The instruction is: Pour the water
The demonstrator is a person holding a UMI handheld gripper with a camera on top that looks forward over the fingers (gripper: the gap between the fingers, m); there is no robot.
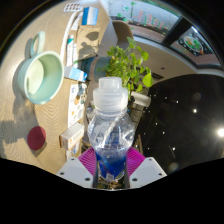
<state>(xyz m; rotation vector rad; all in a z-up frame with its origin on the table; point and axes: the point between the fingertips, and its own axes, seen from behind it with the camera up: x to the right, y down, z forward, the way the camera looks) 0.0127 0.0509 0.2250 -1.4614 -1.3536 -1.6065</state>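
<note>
- The gripper pinched a clear water bottle between its pink pads; both fingers pressed against its lower body.
- The bottle stood upright with a white cap; blue showed at its base, possibly a label.
- A pale green mug sat on the wooden table, well off to the left beyond the fingers.
- A leafy green plant stood behind the bottle; a small dark red object lay near the mug.
</note>
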